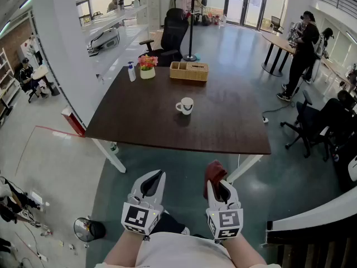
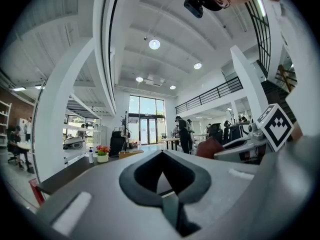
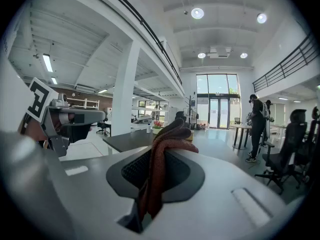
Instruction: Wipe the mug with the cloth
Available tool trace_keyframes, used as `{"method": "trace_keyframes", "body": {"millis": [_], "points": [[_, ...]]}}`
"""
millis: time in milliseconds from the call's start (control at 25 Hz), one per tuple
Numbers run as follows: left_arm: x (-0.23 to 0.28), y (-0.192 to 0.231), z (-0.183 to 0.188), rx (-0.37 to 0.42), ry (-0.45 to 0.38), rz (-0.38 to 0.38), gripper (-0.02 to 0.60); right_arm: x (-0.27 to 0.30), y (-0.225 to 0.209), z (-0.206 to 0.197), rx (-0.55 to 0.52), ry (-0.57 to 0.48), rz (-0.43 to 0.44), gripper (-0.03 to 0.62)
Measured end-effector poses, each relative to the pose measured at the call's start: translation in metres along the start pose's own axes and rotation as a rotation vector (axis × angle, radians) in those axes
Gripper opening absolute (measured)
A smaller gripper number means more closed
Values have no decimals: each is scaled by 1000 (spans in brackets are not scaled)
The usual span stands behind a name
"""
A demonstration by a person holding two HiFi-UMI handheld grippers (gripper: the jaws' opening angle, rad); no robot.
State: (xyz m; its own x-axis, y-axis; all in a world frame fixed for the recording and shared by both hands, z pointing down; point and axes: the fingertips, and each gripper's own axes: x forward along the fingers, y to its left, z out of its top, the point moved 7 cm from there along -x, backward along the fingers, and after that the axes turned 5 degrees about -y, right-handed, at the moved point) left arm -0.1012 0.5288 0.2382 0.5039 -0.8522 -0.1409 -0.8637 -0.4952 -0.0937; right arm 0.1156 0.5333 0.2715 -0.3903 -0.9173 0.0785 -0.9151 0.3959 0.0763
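Observation:
A white mug (image 1: 185, 105) stands upright near the middle of the dark brown table (image 1: 145, 121), handle to the left. My right gripper (image 1: 215, 178) is shut on a dark red cloth (image 1: 213, 172), whose folded bulk sticks out past the jaw tips (image 3: 162, 156). My left gripper (image 1: 152, 178) is shut with nothing between its jaws (image 2: 162, 171). Both grippers hang over the floor short of the table's near edge, well away from the mug. The mug does not show in either gripper view.
At the table's far side stand a wicker basket (image 1: 189, 71), a small pot of flowers (image 1: 147, 67) and a spray bottle (image 1: 131, 72). A black office chair (image 1: 170, 35) is behind the table. A white pillar (image 1: 67, 43) rises at left; people stand far right.

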Motion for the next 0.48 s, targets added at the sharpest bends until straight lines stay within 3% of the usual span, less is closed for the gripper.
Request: {"method": "trace_keyframes", "body": {"millis": [480], "points": [[16,5,-4,12,27,4,0,12,-11,-1,33,-8,-12,77]]}}
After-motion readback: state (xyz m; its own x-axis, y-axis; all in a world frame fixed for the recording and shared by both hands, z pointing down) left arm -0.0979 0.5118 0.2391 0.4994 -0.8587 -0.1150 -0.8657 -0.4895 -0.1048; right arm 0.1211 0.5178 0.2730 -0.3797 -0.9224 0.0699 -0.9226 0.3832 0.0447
